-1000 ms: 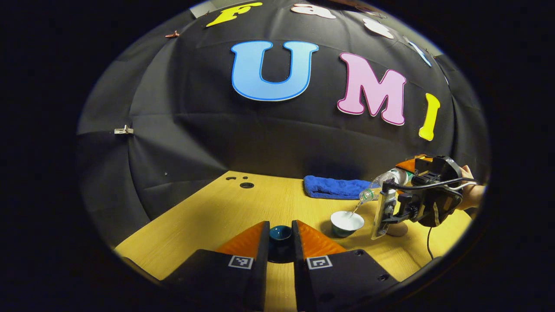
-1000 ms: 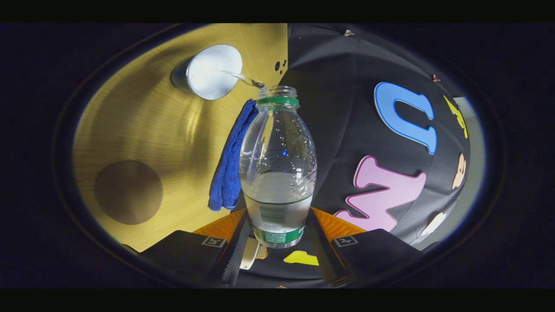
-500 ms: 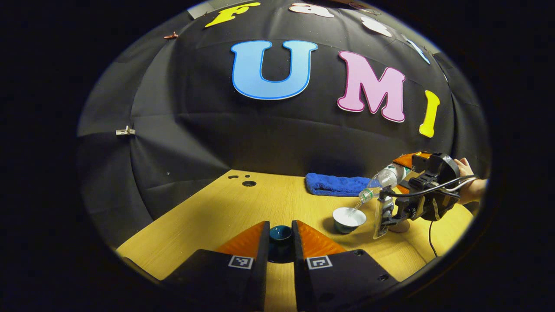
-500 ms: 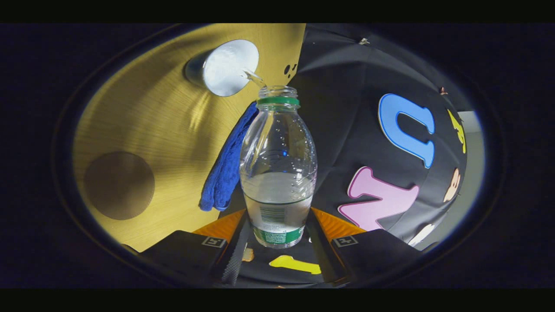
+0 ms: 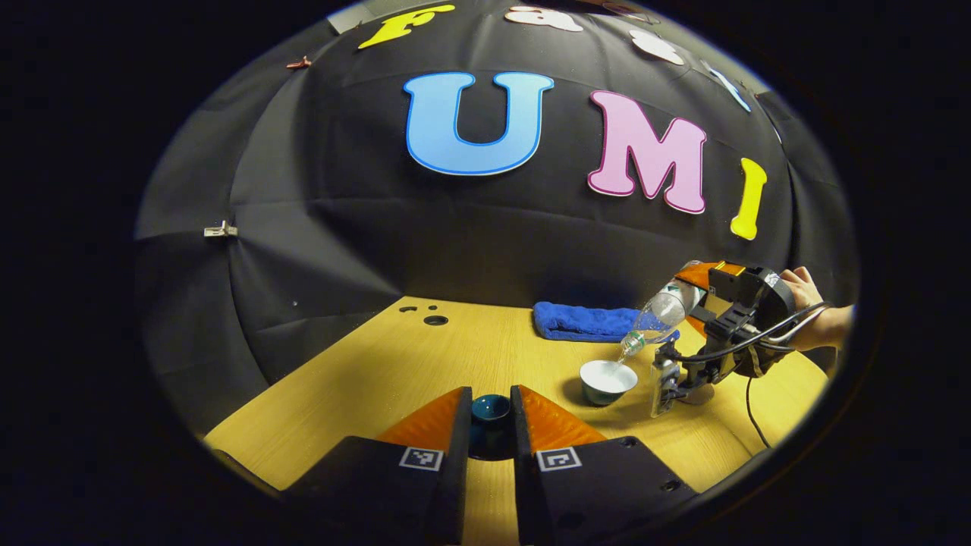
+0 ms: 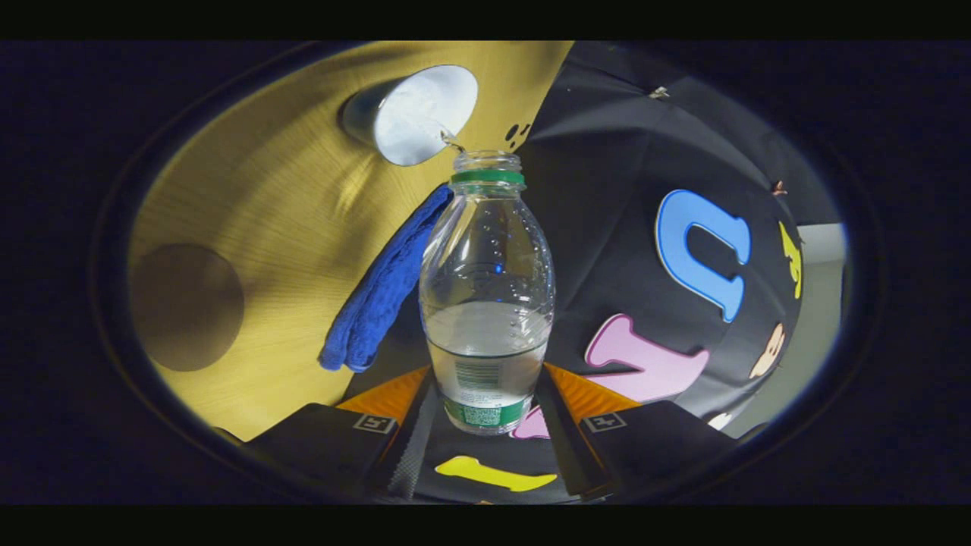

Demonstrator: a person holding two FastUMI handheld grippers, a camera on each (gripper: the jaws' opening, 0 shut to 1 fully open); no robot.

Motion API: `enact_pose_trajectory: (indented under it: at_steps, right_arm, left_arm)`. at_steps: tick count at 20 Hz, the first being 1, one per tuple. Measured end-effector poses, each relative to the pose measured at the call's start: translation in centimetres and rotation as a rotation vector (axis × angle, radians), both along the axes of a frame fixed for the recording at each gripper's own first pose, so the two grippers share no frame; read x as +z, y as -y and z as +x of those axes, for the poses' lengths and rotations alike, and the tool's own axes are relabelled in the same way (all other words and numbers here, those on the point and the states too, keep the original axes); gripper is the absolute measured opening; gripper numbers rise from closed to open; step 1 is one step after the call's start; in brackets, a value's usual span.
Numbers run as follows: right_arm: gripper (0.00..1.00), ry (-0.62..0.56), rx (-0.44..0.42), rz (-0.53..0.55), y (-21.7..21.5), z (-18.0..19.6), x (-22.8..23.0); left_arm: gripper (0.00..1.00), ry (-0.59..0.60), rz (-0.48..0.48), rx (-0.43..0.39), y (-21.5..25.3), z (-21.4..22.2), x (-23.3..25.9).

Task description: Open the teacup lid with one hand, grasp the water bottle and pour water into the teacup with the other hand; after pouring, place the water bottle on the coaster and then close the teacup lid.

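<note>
My left gripper (image 5: 489, 413) is shut on the dark teal teacup lid (image 5: 490, 408), held low over the table. The white-lined teacup (image 5: 608, 378) stands open on the table to the right, and it shows in the right gripper view as a pale disc (image 6: 421, 114). My right gripper (image 6: 485, 394) is shut on the clear water bottle (image 6: 485, 303), which has a green neck ring and no cap. The bottle (image 5: 657, 315) is tilted mouth-down toward the cup, with a thin trickle at its mouth. The round brown coaster (image 6: 186, 307) lies on the table beside the cup.
A folded blue towel (image 5: 580, 322) lies at the back of the wooden table (image 5: 379, 379), also seen in the right gripper view (image 6: 379, 292). Small holes (image 5: 432, 318) mark the table's back left. A hand (image 5: 804, 292) and a cable (image 5: 751, 409) trail the right gripper.
The bottle has tipped back up a little and risen, and the stream into the cup has thinned to a trickle. My left gripper and the lid have stayed put.
</note>
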State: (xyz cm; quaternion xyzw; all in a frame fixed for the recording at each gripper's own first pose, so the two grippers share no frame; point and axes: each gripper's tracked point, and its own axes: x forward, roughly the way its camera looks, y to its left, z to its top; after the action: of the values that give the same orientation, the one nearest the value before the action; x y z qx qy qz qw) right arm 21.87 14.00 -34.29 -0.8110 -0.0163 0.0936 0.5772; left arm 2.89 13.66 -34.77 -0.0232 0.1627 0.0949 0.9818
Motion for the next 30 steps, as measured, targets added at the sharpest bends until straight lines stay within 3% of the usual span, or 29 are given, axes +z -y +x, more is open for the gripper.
enact_pose_trajectory:
  at_steps: [1,10,15,21,24,26,29,30]
  right_arm:
    - [0.74,0.012,0.009,-0.006,-0.2,0.0,0.2]
    - [0.74,0.101,0.119,-0.094,-2.4,0.0,1.5]
    - [0.74,0.114,0.124,-0.103,-2.6,0.3,1.7]
    - [0.74,0.104,0.133,-0.099,-2.6,0.4,1.6]
    - [0.74,0.026,0.078,-0.025,-1.9,0.2,0.4]
    - [0.74,-0.061,0.019,0.091,-1.0,-0.1,-1.5]
    - [0.74,-0.197,-0.067,0.269,-0.5,-1.1,-4.5]
    - [0.74,-0.23,-0.082,0.331,-0.7,-1.8,-4.8]
  left_arm:
    - [0.27,0.005,0.008,-0.001,0.0,0.0,0.2]
    - [0.31,0.013,0.016,-0.009,0.2,-0.2,0.6]
    - [0.27,0.011,0.036,-0.009,-0.2,-0.5,0.6]
    - [0.31,0.013,0.032,-0.011,-0.1,-0.3,0.6]
    - [0.3,0.012,0.027,-0.012,0.1,-0.2,0.6]
    - [0.27,0.011,0.021,-0.012,0.3,-0.1,0.5]
    - [0.3,0.009,0.013,-0.01,0.6,0.0,0.4]
    - [0.27,0.009,0.01,-0.009,0.7,0.1,0.5]
